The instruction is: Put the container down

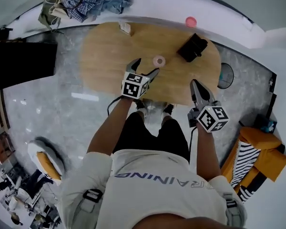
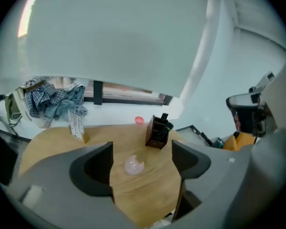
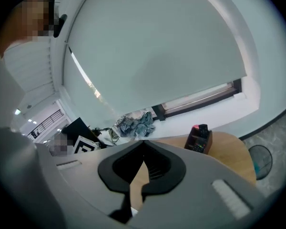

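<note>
A small, clear pinkish container (image 1: 158,61) rests on the oval wooden table (image 1: 105,56), apart from both grippers. My left gripper (image 1: 147,66) hovers just short of it with its jaws spread wide and nothing between the pads. In the left gripper view the container (image 2: 133,165) lies on the wood a little beyond the open left gripper (image 2: 142,151). My right gripper (image 1: 195,84) hangs over the table's near right edge, jaws closed together and empty. In its own view the right gripper (image 3: 143,146) shows the two pads meeting.
A black holder with remotes (image 1: 192,47) stands on the table's far right. A small white stand (image 1: 126,27) sits at the far edge. On the sill behind lie a pile of clothes (image 1: 93,1) and a pink object (image 1: 191,21). An orange chair (image 1: 257,156) stands at the right.
</note>
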Motion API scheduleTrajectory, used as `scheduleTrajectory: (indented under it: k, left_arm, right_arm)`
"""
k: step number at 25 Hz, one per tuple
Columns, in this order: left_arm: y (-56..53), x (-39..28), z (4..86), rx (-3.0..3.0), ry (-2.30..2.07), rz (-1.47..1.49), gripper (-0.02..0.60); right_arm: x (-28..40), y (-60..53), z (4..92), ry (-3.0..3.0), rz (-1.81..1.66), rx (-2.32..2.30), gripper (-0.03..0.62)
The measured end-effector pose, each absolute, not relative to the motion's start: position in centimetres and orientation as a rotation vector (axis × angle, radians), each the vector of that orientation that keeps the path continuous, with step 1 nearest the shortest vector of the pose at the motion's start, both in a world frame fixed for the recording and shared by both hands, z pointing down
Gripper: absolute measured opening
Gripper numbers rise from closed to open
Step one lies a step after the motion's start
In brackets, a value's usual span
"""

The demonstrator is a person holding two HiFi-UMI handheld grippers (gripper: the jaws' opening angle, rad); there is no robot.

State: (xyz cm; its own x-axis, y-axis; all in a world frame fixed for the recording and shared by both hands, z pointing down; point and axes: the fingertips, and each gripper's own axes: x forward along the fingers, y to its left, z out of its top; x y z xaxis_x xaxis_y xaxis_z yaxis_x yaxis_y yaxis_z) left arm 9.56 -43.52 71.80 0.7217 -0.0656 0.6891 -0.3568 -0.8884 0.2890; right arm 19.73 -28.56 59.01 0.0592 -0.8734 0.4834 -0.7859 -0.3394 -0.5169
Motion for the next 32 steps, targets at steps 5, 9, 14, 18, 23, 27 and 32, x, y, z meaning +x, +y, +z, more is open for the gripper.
scheduleTrajectory:
  k: [5,9,14,18,23,27,32]
  left_arm:
    - [-44.8,5.8,61.5,2.514,-0.478,0.744,0.308]
    - [-44.1,2.4,54.6,2.557,-0.568,0.642,0.254]
    - [-41.4,-0.4,47.8,2.625,-0.598,0.558,0.187]
    - [-41.4,-2.2,42.5,2.648,-0.640,0.439,0.121]
    - [-42.1,-3.7,36.5,2.760,-0.757,0.313,0.003]
    - [-41.6,-3.4,32.6,2.839,-0.771,0.240,-0.002]
    - [-41.1,-2.4,29.6,2.902,-0.765,0.185,-0.002]
  right_arm:
    - [17.8,-30.8,53.5,1.891,-1.055,-2.151,0.015]
    - [15.7,-32.2,48.8,1.965,-0.986,-2.043,0.015]
    - [13.4,-33.3,42.7,2.099,-0.838,-1.993,0.015]
    - [12.5,-33.9,37.5,2.174,-0.695,-1.985,0.015]
    - [13.2,-33.8,31.8,2.218,-0.498,-2.006,0.015]
    - [14.2,-33.0,28.1,2.196,-0.353,-2.036,0.015]
    - [14.5,-32.1,26.7,2.183,-0.280,-2.095,0.014]
